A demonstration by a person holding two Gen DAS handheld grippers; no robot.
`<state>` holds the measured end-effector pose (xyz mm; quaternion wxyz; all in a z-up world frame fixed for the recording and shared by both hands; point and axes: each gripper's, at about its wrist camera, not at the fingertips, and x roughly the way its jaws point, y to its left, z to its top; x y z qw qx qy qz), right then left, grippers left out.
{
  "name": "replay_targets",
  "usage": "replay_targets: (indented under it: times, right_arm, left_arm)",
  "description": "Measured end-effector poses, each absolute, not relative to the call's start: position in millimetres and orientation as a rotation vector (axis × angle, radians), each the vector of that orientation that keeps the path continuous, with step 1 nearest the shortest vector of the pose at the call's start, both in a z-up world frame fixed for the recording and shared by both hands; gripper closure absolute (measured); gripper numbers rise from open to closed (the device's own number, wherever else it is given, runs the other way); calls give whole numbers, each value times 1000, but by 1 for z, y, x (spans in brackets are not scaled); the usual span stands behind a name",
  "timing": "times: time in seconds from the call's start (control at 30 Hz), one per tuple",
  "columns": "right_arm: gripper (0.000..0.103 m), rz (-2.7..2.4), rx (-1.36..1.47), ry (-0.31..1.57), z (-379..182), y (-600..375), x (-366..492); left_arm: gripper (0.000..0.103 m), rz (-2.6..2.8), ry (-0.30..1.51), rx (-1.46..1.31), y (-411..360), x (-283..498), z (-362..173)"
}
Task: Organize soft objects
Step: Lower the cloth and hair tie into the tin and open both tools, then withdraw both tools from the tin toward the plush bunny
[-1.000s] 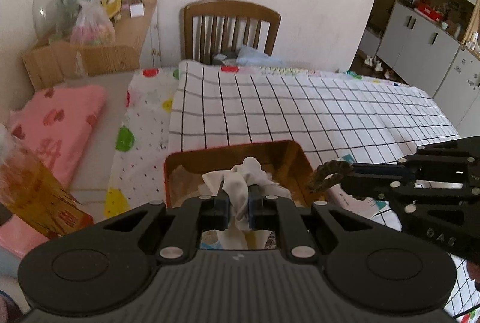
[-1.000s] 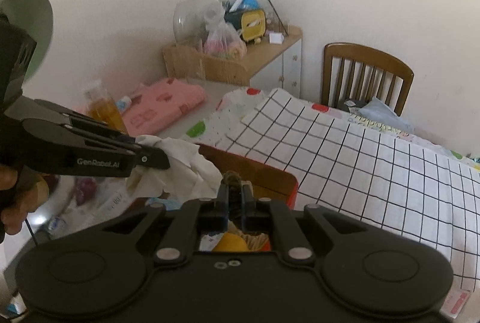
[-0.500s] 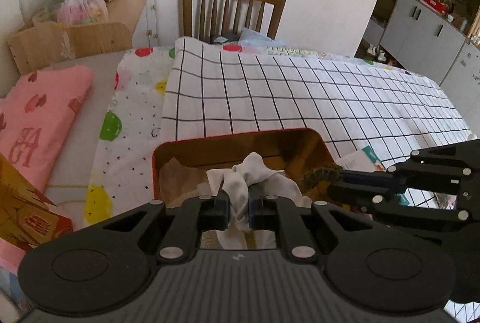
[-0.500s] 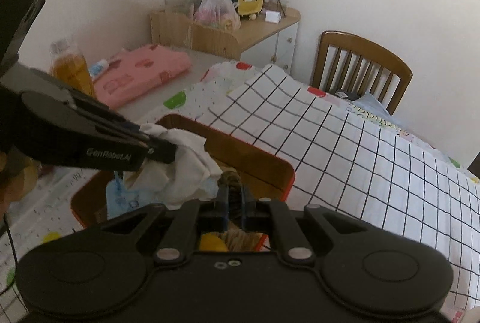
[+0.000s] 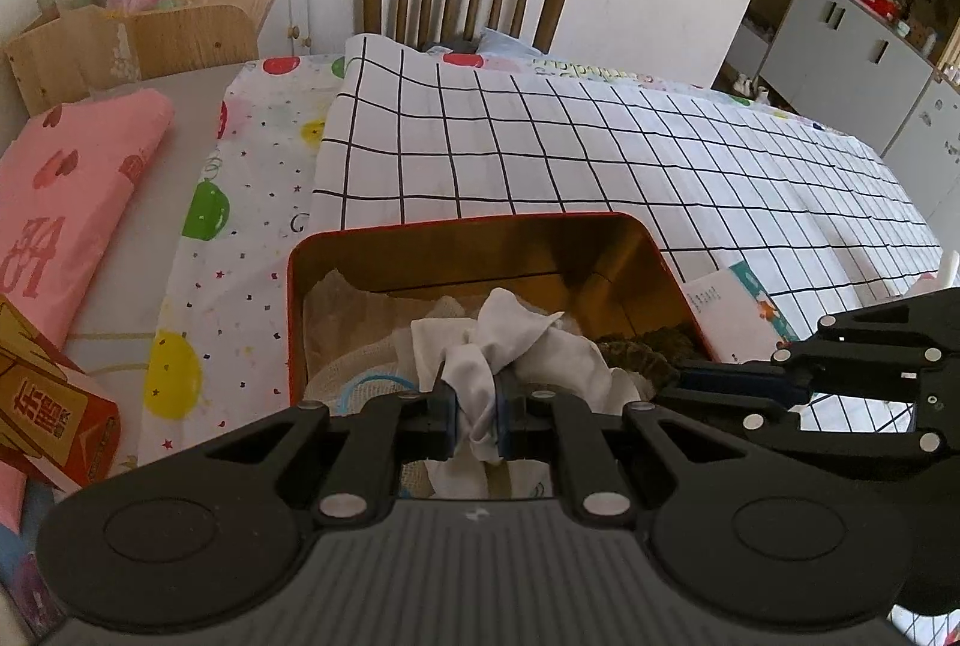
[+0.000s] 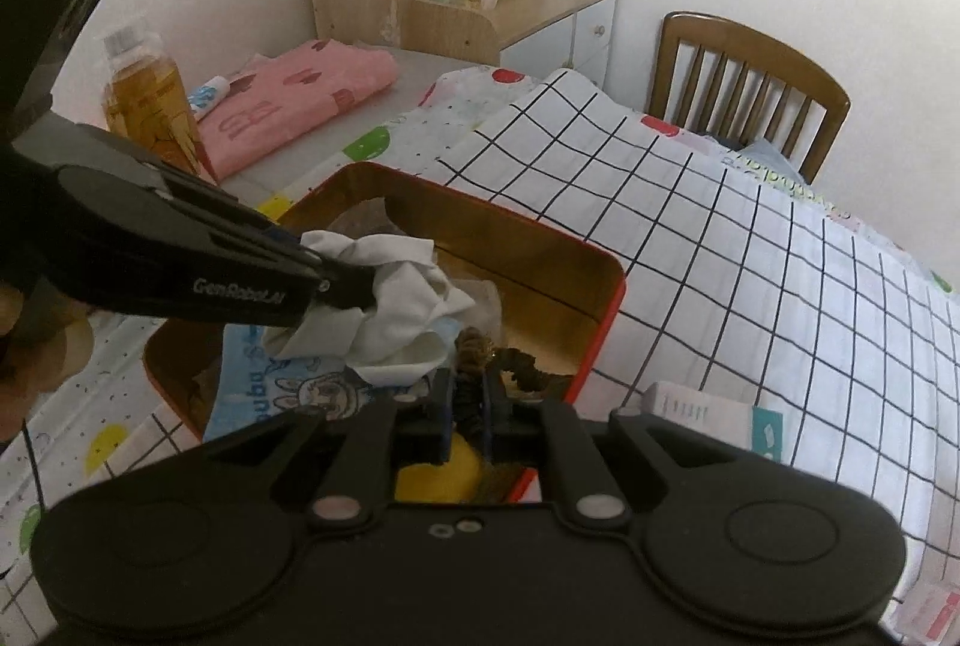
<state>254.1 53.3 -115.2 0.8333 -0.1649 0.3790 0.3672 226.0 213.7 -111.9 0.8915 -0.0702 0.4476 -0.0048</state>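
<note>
The left gripper (image 5: 478, 421) has its jaws pinched on a crumpled white cloth (image 5: 516, 340), which hangs inside the red-rimmed tin box (image 5: 480, 244) near its front wall. The right gripper (image 6: 469, 415) has its jaws pressed tight on a dark brown scrunchie (image 6: 480, 352), low over the box's right front corner. The box sits at the near left corner of the checked tablecloth (image 5: 630, 153). Below the cloth lie a blue printed fabric (image 6: 288, 394) and something yellow (image 6: 438, 475), mostly hidden by the gripper bodies.

Both tongs (image 5: 477, 421) (image 6: 468, 415) are matte black, with silver screws, blue-edged pads, and white "GenRobot.AI" lettering.
</note>
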Motion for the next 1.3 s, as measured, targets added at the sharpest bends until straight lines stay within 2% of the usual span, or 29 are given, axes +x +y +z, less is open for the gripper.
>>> replay_targets:
  times: [0.1,0.2,0.3,0.37,0.43,0.53,0.6,0.67,0.9,1.0,1.2,1.3]
  right_arm:
    - [93,783,-337,809,-113,51,254]
    - [87,782,-340,815,-112,49,253]
    - [84,784,-330,813,-110,46,251]
    - [82,785,-320,816,-109,44,251]
    - [81,790,-312,815,-106,43,249]
    - [76,791,-303,805,-102,41,245]
    - [66,794,-294,787,-97,38,242]
    - [51,798,-286,767,-92,35,238]
    - [44,801,-237,730,-71,20,227]
    - [41,804,-214,712,-61,9,222]
    - [37,787,-167,670,-44,-15,209]
    - [31,780,-142,656,-36,-28,203]
  left_arm:
    - [91,-5,923,-139,214,224,-110]
    - [85,-2,915,-133,214,222,-107]
    - [70,5,902,-124,213,218,-103]
    - [45,6,891,-123,213,215,-99]
    - [37,8,871,-119,213,210,-94]
    - [37,7,862,-109,210,205,-88]
    - [37,8,854,-108,209,201,-84]
    - [37,13,847,-101,207,197,-79]
    - [37,0,815,-102,199,181,-61]
    - [31,-9,796,-96,192,174,-52]
    - [31,-45,759,-72,172,162,-36]
    - [22,-65,745,-66,160,158,-30]
